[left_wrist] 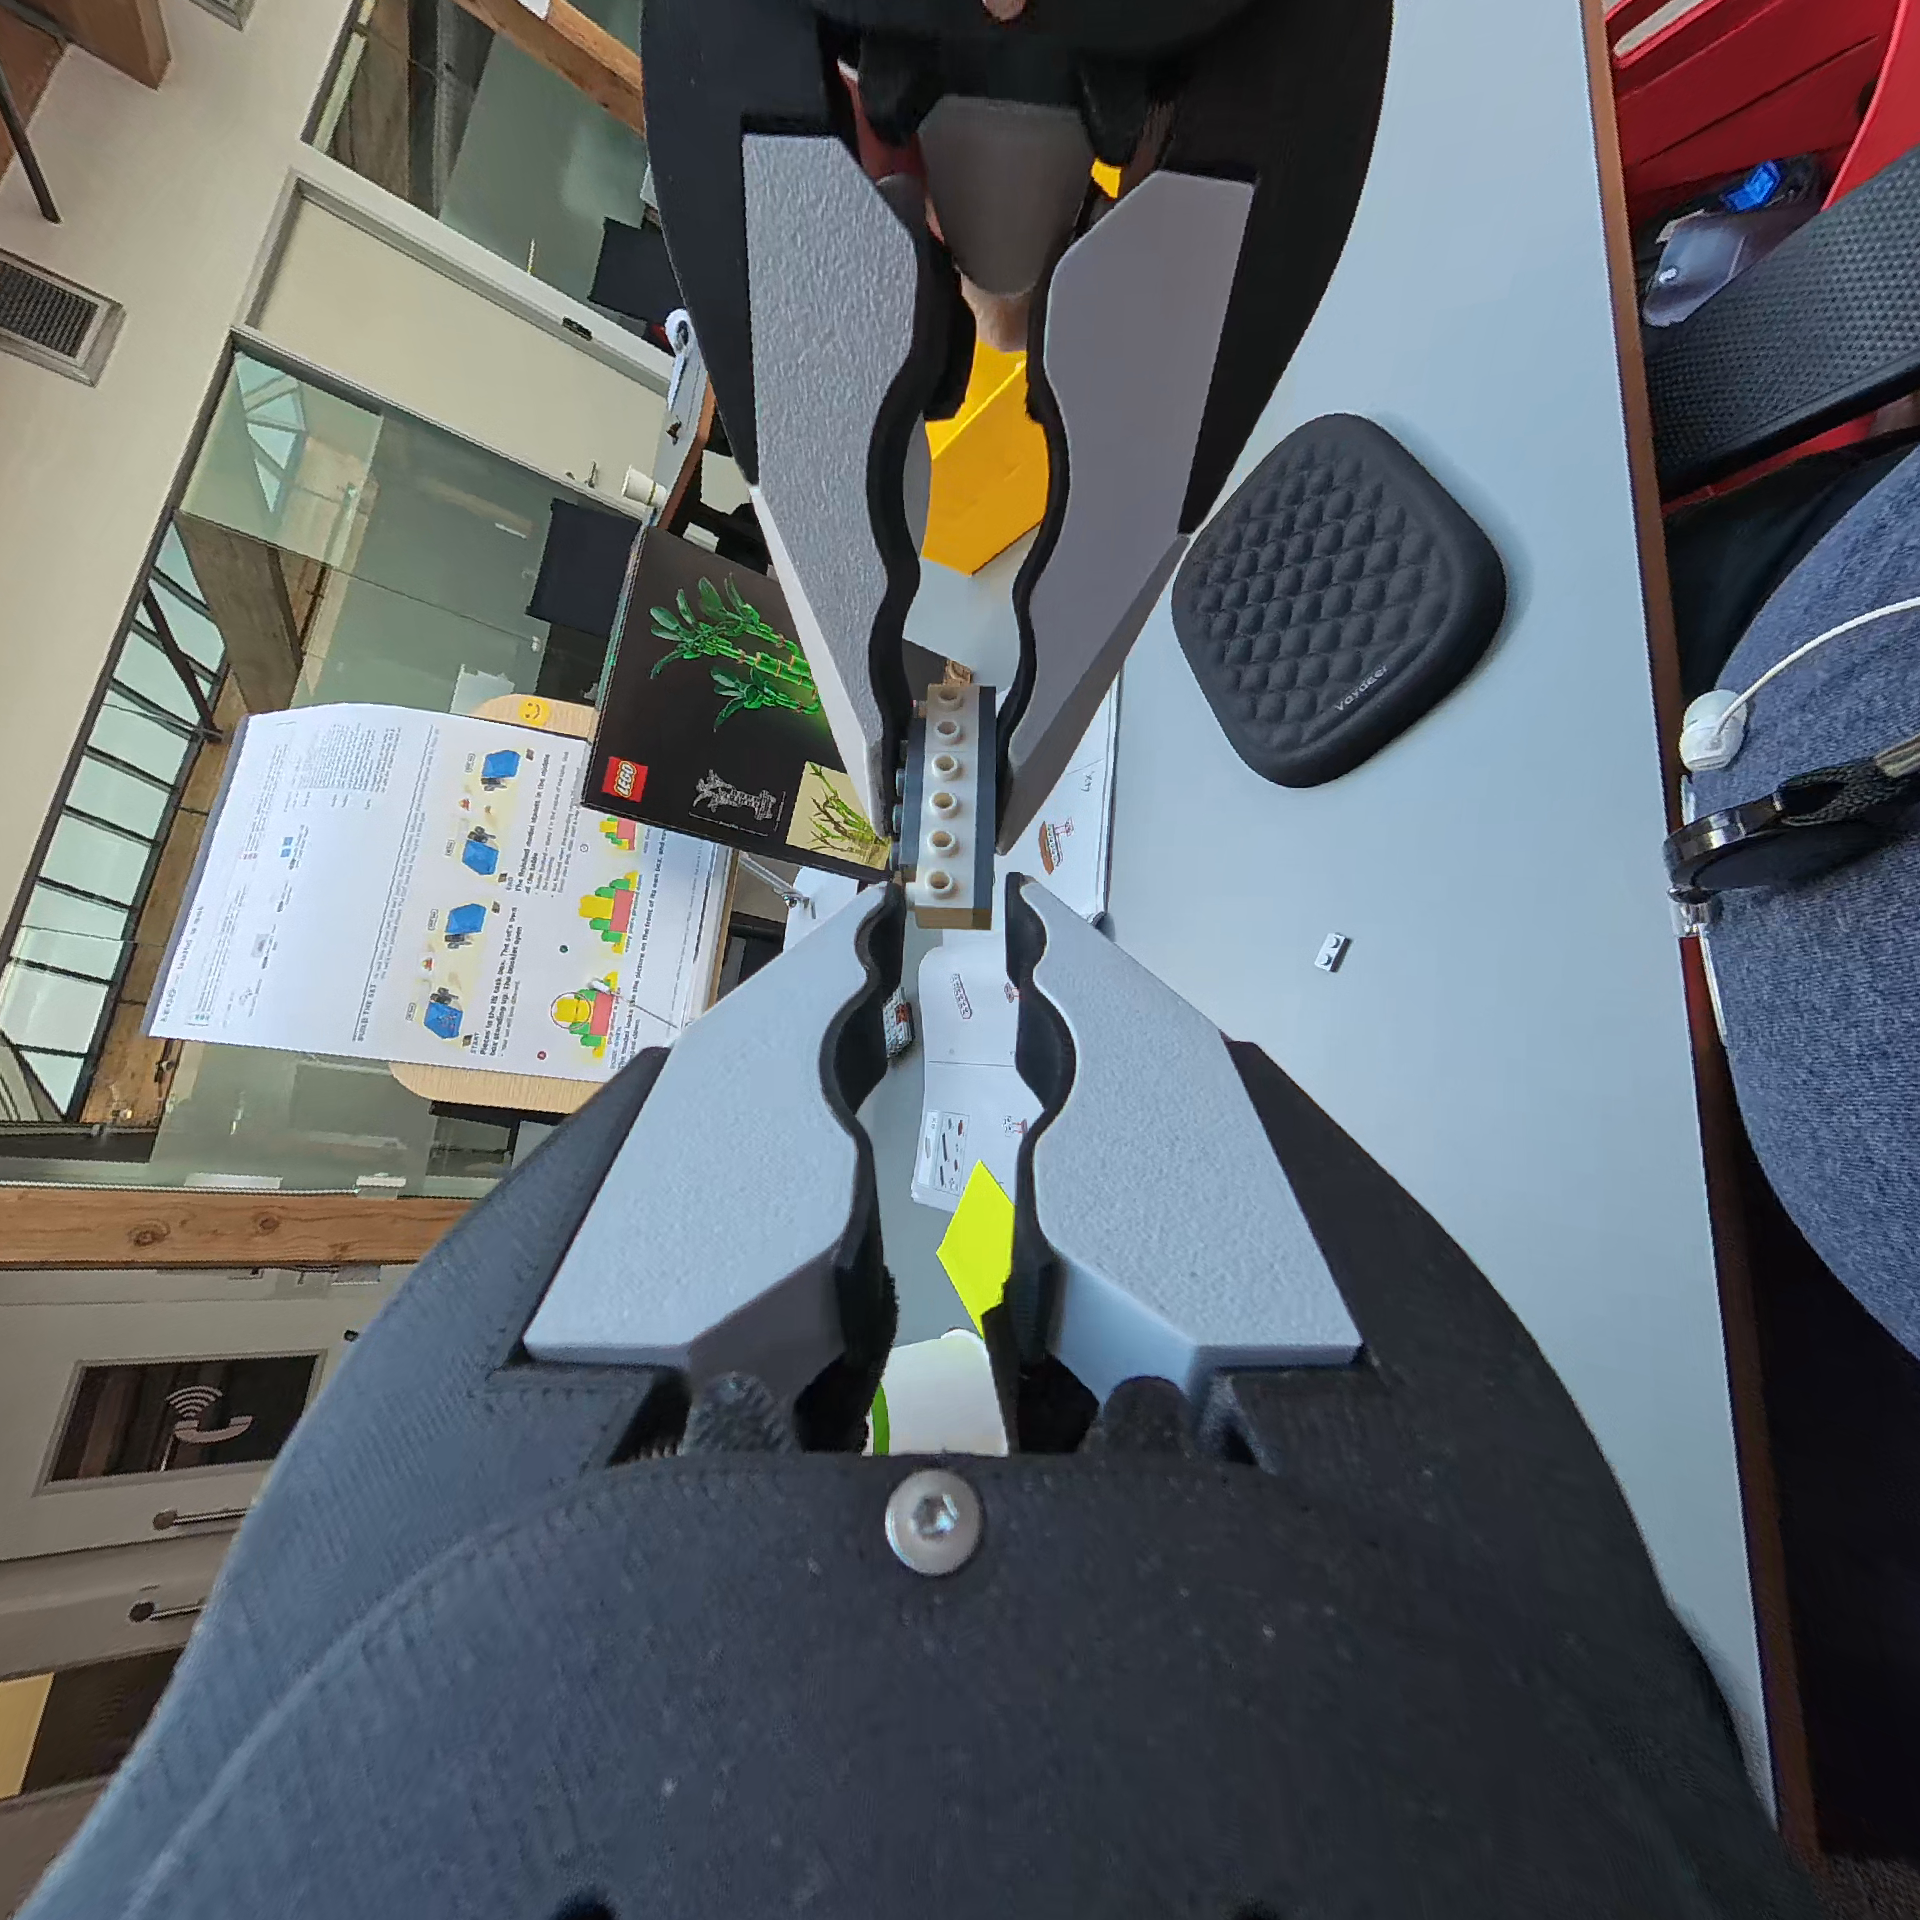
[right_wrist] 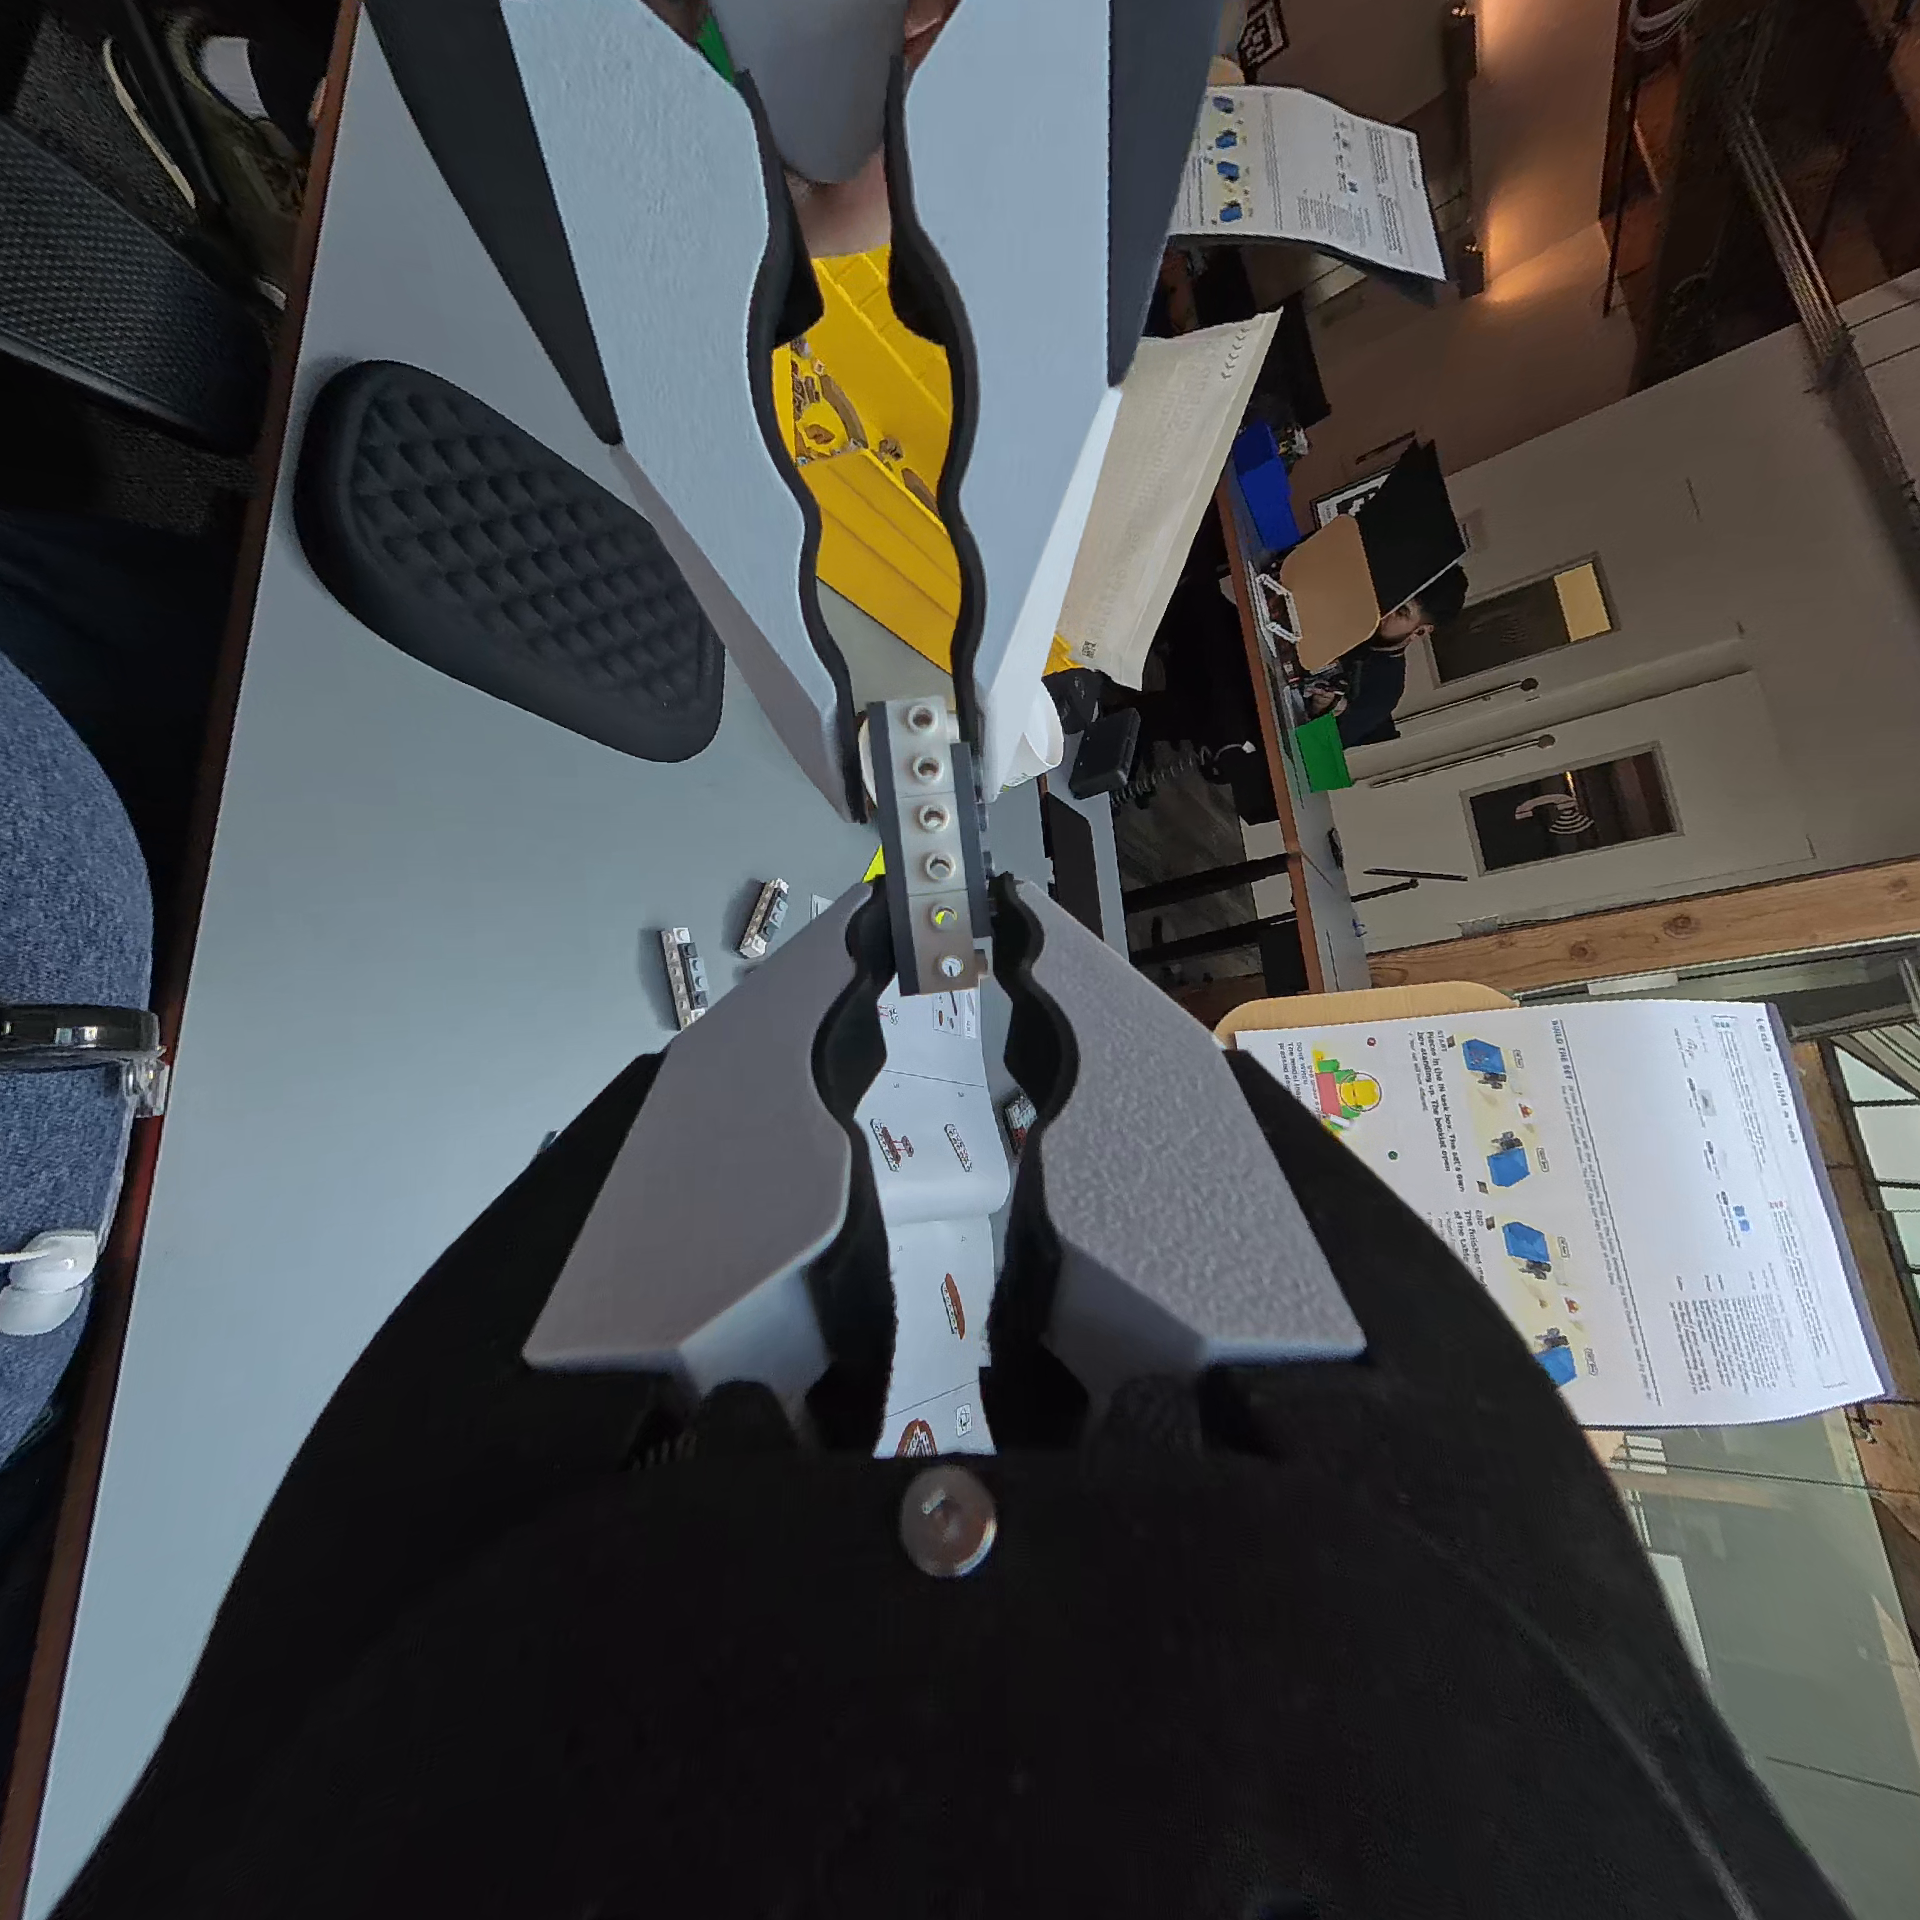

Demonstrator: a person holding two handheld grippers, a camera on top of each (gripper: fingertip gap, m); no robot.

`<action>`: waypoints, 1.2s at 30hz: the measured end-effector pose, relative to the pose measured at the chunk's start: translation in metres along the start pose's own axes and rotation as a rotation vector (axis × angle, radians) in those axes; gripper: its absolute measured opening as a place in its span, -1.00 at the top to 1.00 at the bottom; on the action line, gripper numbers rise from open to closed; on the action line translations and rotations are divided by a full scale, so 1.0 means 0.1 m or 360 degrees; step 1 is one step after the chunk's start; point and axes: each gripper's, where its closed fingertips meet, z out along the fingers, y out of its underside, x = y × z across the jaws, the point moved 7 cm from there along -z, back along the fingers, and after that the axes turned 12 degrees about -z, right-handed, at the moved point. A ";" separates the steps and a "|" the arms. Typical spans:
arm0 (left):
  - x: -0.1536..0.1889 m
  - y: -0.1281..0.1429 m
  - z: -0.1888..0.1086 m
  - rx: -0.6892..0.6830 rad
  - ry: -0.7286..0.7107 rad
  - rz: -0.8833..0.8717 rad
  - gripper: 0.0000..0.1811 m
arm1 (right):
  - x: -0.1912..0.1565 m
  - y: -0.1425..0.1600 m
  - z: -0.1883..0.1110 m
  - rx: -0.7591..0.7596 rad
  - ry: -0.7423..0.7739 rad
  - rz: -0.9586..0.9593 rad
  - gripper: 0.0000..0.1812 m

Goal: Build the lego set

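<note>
Assembly step in hand: the left gripper (left_wrist: pixel 948 894) and right gripper (right_wrist: pixel 940 925), fingers closed from opposite ends on one grey-and-tan studded brick stack (left_wrist: pixel 943 805) held clear above the worktop (left_wrist: pixel 1351 1143), judged to need a squeezing press to seat its layers

Two hand-held grippers (left_wrist: pixel 948 894) (right_wrist: pixel 928 904), one wrist rest (left_wrist: pixel 1338 597), one yellow tray (right_wrist: pixel 883 468)
</note>
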 end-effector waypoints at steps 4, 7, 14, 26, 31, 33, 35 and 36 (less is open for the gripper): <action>0.00 -0.02 -0.01 0.0032 -0.0028 0.0009 0.85 | 0.01 0.01 0.00 0.0004 -0.0021 0.0032 0.81; 0.00 -0.03 -0.01 0.0015 -0.0038 0.0027 0.85 | 0.01 0.00 0.00 0.0013 -0.0022 0.0036 0.80; 0.01 -0.05 0.03 -0.0001 -0.0059 0.0066 0.85 | 0.00 -0.04 0.03 -0.0064 0.0000 -0.0107 0.75; 0.02 -0.03 0.05 -0.0030 -0.0042 0.0053 0.85 | -0.02 -0.06 0.07 -0.0119 0.0020 -0.0102 0.79; 0.02 -0.04 0.07 -0.0046 -0.0036 0.0046 0.85 | -0.04 -0.09 0.10 -0.0201 0.0037 -0.0209 0.80; 0.02 -0.03 0.09 -0.0063 -0.0028 0.0042 0.85 | -0.05 -0.08 0.11 -0.0212 0.0025 -0.0242 0.80; 0.04 -0.02 0.10 -0.0076 -0.0001 0.0032 0.85 | -0.08 -0.08 0.11 -0.0231 0.0006 -0.0254 0.80; 0.04 -0.01 0.10 -0.0074 0.0006 0.0022 0.85 | -0.08 -0.08 0.11 -0.0237 0.0002 -0.0252 0.81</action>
